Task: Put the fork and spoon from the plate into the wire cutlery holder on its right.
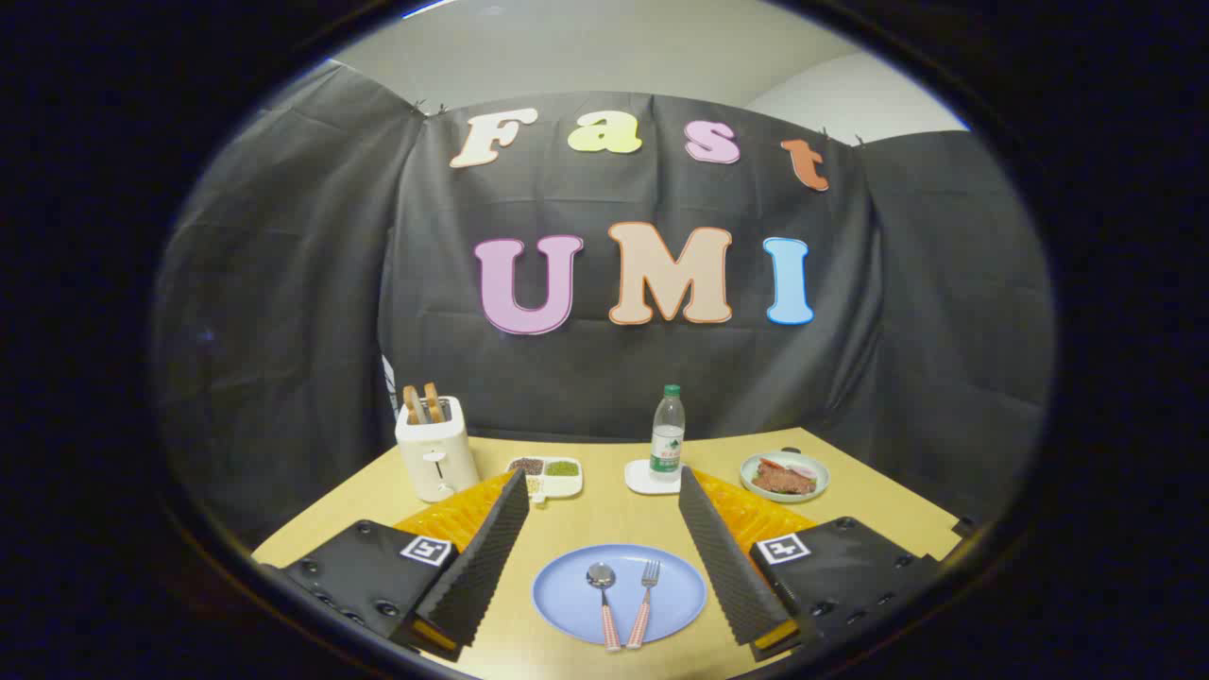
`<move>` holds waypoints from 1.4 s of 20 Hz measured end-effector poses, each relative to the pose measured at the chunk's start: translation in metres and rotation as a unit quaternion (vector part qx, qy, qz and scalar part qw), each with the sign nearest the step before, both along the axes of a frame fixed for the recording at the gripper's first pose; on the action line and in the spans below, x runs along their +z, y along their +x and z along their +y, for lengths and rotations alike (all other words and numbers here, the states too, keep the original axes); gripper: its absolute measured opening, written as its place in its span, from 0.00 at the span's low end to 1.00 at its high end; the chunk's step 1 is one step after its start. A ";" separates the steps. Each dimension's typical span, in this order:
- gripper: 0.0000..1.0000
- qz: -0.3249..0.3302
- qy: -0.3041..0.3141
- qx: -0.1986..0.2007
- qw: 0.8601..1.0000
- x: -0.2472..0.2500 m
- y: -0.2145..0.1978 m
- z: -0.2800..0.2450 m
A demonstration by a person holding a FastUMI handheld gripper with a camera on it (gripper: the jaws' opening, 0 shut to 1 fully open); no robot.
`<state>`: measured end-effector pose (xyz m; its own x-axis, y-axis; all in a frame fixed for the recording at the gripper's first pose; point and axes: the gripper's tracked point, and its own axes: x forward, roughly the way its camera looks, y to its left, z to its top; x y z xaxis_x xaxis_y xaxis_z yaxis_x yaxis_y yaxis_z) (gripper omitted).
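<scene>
Gripper view looks down the claw point(604, 567) at a yellow table point(604, 515). The claw is wide open and holds nothing. Its two fingers point(486, 557) stand far apart, one on each side of a blue plate point(567, 600). The plate sits on the table between the fingers. On the plate lie a spoon point(603, 593) and a fork point(644, 593), side by side, close but not touching. The spoon is on the left and the fork is on the right. Both have striped handles, and their heads point away toward the back wall. Past the fingers there are more things on the table. A white toaster point(434, 461) stands at the back left, with two slices of toast point(422, 402) sticking up out of it. Next to it is a small white tray point(548, 477) with dark and green bits in its little boxes. A water bottle point(668, 433) with a green cap stands upright on a small white dish point(642, 480). Farther right is a pale green plate with food point(784, 475) — something red and brown, hard to tell what.
</scene>
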<state>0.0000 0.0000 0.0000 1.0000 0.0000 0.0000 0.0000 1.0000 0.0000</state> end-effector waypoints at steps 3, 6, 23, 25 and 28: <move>1.00 0.006 -0.005 -0.005 1.000 -0.005 0.002 -0.006; 1.00 0.012 -0.006 -0.010 1.000 -0.009 0.003 -0.011; 1.00 0.136 -0.027 -0.079 0.987 -0.084 0.027 -0.047; 1.00 0.167 -0.030 -0.093 0.981 -0.103 0.034 -0.054; 1.00 0.202 -0.036 -0.100 0.974 -0.130 0.041 -0.062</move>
<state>0.0409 -0.0625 -0.1295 0.8984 -0.2102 -0.3856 0.1812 0.9772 -0.1105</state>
